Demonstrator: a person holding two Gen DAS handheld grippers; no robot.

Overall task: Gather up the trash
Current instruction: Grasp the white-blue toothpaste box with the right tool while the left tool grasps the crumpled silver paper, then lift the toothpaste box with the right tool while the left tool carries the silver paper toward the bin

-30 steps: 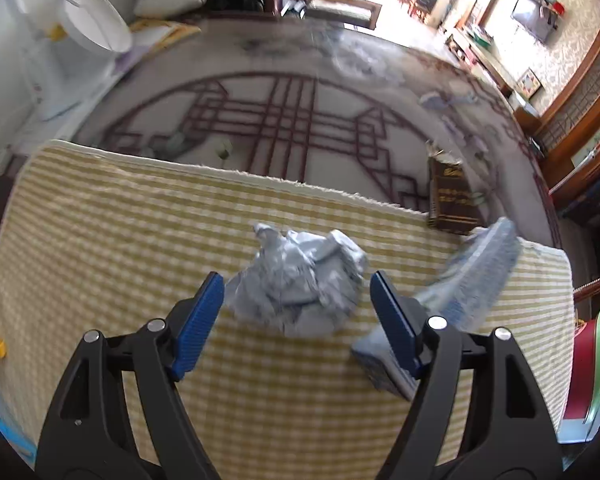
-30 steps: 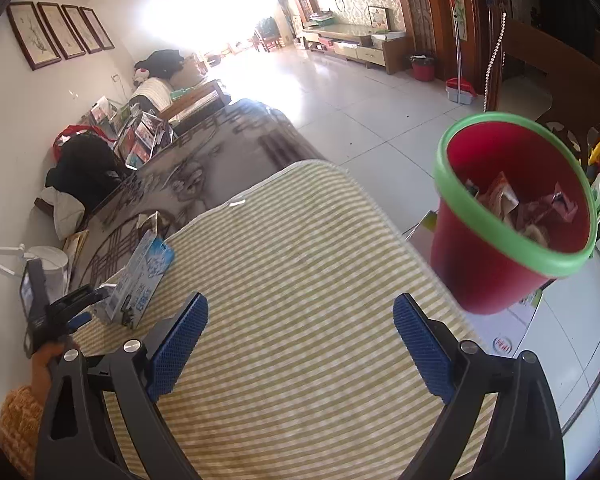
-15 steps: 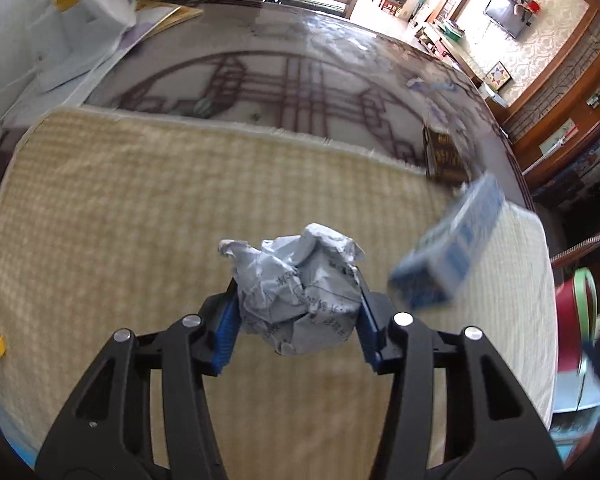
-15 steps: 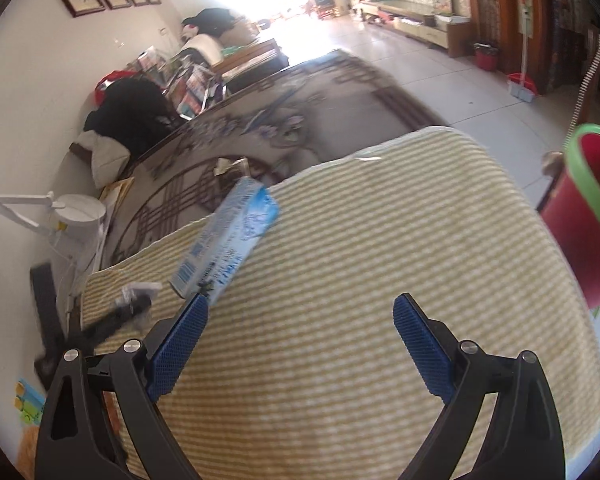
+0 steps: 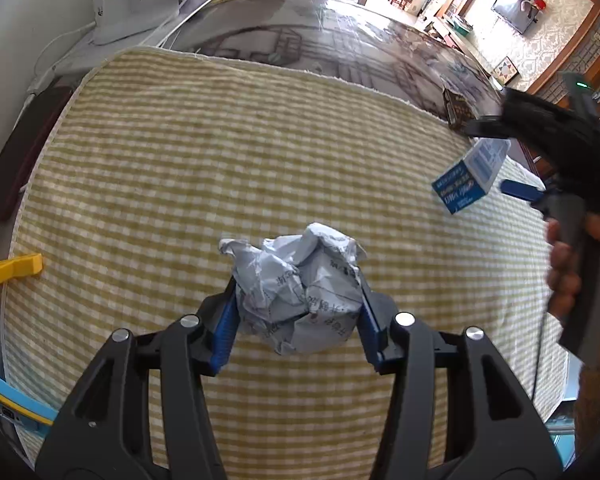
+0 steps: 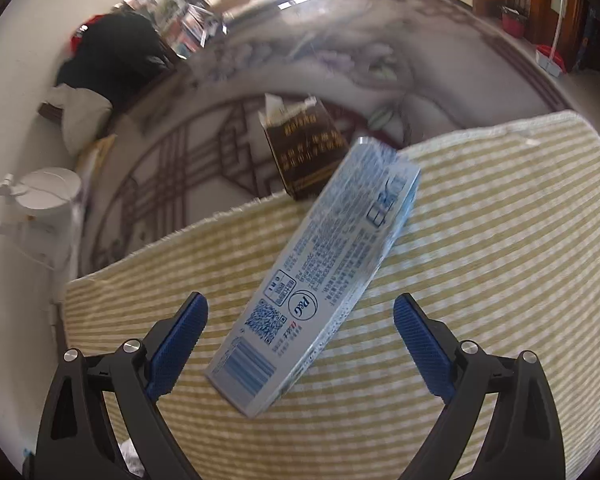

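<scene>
A yellow checked cloth (image 5: 180, 168) covers the desk. The left gripper (image 5: 296, 320) squeezes a crumpled paper ball (image 5: 300, 284) between its blue pads. The right gripper (image 6: 300, 344) is wide open around a blue box (image 6: 320, 276) lying on the cloth, not touching it.

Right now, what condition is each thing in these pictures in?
Crumpled paper ball: scrunched, pinched by the left hand-held gripper.
Blue-and-white carton: lying flat on the checked cloth, untouched between the jaws.
Right hand-held gripper: open.
Dark brown box: top torn open.
</scene>
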